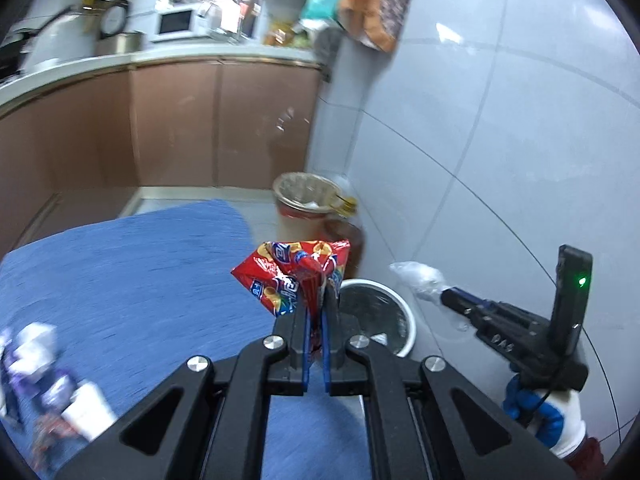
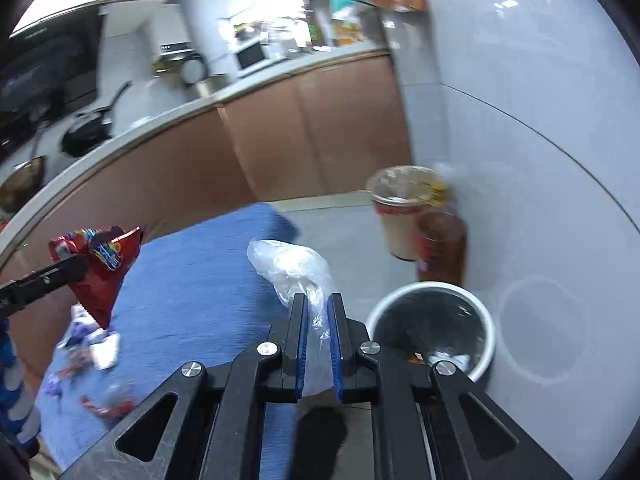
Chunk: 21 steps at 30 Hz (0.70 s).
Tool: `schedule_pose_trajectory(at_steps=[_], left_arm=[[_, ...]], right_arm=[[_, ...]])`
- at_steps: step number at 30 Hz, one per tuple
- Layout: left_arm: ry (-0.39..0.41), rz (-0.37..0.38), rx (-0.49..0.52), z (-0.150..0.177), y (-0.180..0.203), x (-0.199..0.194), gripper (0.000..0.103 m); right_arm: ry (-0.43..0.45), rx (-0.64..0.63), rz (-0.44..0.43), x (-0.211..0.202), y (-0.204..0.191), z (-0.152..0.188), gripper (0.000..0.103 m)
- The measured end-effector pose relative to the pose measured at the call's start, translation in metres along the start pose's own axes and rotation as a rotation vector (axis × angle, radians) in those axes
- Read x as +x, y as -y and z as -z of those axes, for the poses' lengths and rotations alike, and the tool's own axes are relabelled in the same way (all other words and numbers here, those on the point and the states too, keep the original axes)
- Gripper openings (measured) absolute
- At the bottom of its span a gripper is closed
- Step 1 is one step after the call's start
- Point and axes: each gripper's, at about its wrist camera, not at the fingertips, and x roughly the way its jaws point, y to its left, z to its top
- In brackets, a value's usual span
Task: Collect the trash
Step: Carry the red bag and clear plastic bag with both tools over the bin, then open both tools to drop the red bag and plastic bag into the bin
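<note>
— red snack wrapper clamped tight in the left gripper, see it? held up over the blue mat.
— yes, and the right gripper has its jaws pinched on a clear plastic bag.
— both look on the way to the white bin, low by the tiled wall on the right.
— so this is the carrying step, i'd say. next each one needs to get over the bin's rim and let go.
— more scraps lie near the mat's left end. a paper cup sits beyond the bin.
</note>
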Motion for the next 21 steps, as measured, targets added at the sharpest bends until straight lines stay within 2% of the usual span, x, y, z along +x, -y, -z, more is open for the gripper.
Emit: schedule_pose_trajectory(at_steps=[11,16,21], left_arm=[[-0.179,0.105,0.062,-0.022,0.062,0.158,0.004],[-0.252,0.144,0.037,-0.024,0.073,0.214,0.004],[-0.3,0.16,0.02,-0.019,0.079,0.251,0.007]], right_arm=[[-0.076,0.119,0.18,0.073,0.087,0.018,0.011],[-0.102,0.158,0.229,0.1,0.112,0.021,0.012],[-0.128,0.181,0.264,0.121,0.127,0.025,0.012]])
